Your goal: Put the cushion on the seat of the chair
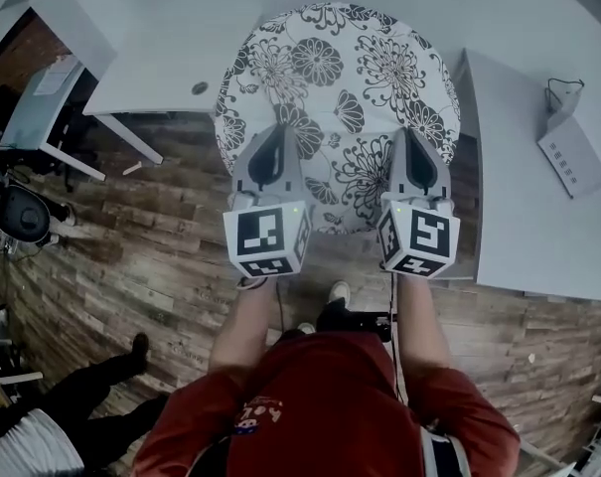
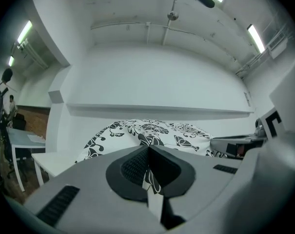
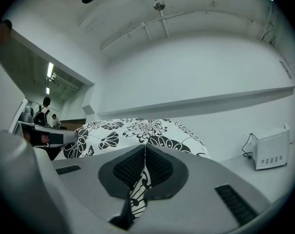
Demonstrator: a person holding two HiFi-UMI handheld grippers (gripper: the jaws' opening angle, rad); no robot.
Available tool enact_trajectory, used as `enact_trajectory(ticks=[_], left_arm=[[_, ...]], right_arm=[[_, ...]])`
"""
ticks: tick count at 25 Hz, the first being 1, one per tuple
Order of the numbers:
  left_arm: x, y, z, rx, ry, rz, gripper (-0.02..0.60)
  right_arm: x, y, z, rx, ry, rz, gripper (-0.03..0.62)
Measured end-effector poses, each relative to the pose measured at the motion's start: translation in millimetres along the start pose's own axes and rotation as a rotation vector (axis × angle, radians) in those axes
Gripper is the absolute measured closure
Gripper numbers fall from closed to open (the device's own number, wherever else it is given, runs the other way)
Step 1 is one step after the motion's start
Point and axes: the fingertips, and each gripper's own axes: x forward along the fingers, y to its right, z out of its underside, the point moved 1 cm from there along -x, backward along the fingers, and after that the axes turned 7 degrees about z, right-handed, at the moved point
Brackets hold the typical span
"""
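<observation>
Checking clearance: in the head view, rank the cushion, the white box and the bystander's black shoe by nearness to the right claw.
1. The cushion, gripped in the right claw.
2. The white box, on the table to its right.
3. The black shoe, on the floor at lower left.

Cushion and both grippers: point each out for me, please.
cushion (image 1: pixel 350 78), head view, middle of its floral top.
left gripper (image 2: pixel 148 161), left gripper view, where its jaws pinch the cushion's edge.
right gripper (image 3: pixel 144 162), right gripper view, where its jaws pinch the cushion's edge.

Left claw (image 1: pixel 276 139), right claw (image 1: pixel 409 139), both clamped.
</observation>
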Motion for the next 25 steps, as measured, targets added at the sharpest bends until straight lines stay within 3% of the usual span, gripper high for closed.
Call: enact_trajectory(ticks=[25], left_arm=[[-1, -4, -6, -0.027, -0.025, 0.022, 0.554]], right_arm=[[-5, -5, -12, -0.017, -0.037, 0.025, 0.566]])
